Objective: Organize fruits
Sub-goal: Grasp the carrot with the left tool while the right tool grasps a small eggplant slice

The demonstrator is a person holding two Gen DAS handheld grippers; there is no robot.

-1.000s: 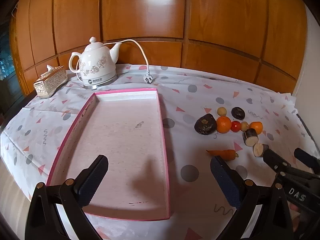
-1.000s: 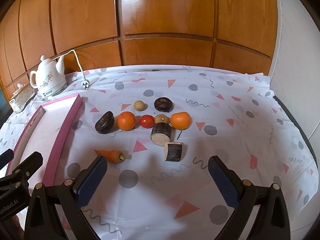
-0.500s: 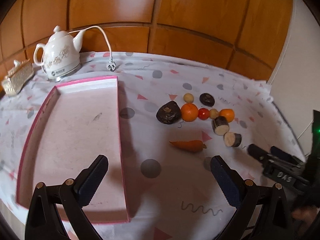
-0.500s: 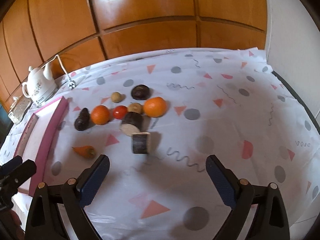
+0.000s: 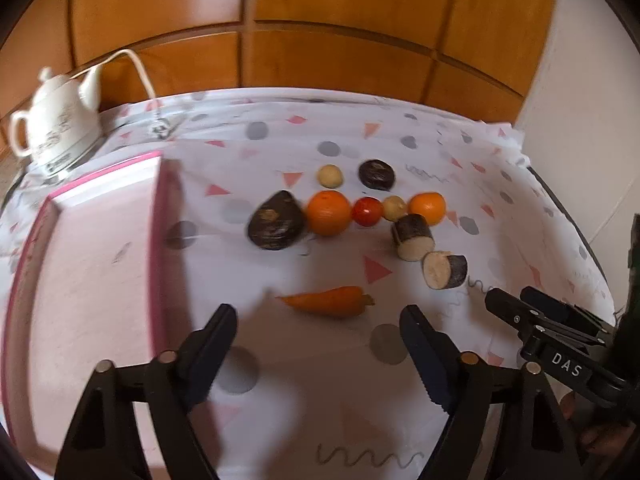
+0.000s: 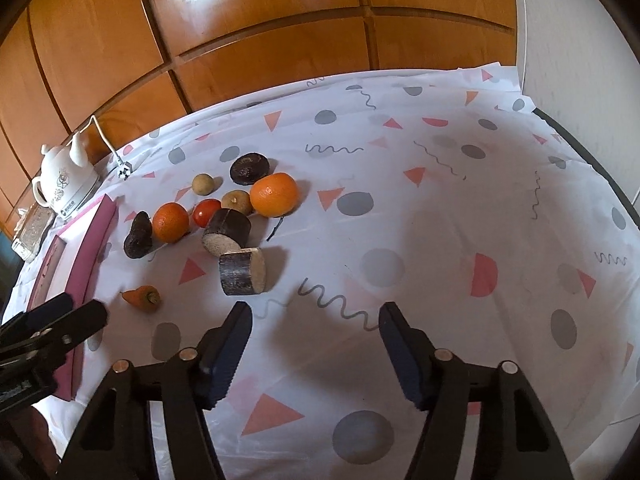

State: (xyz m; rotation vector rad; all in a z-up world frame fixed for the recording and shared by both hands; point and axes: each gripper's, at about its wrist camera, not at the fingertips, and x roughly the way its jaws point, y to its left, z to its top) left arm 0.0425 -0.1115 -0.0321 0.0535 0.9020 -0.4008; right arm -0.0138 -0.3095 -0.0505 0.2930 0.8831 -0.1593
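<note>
Both pairs of jaws are closing on nothing — the left gripper point(image 5: 318, 330) is hovering just short of the carrot point(image 5: 326, 301), which is lying beside the pink tray point(image 5: 158, 240), the right gripper point(image 6: 316, 330) nearing the cut log piece point(image 6: 242, 272) — so each should be straddling its piece squarely before squeezing.
</note>
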